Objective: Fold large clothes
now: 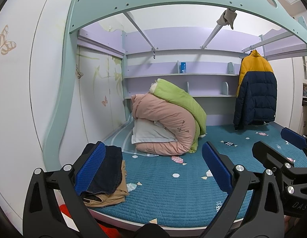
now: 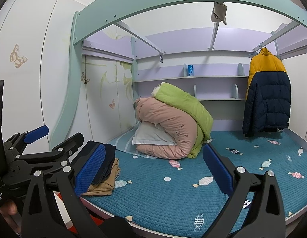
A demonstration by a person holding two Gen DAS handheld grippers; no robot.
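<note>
The puffy yellow and dark blue jacket point(image 2: 267, 97) hangs far back on the right, nearer the right gripper point(image 2: 153, 170). Both it and the left gripper point(image 1: 153, 168) are spread wide, holding nothing.

Teal candy-print mattress cover point(image 1: 163, 188) showing at frame bottom; yellow-and-navy jacket point(image 1: 255, 91) hanging upper right; pink quilt point(image 1: 169, 123), green quilt point(image 1: 179, 97) sitting centre.

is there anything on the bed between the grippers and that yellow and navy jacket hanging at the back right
Nothing visible blocks the way. The puffer jacket hangs from a rail at the back right, and the blue mattress before it is bare. The rolled quilts and folded pile lie off to the left. Both the right gripper and left gripper are open.
</note>
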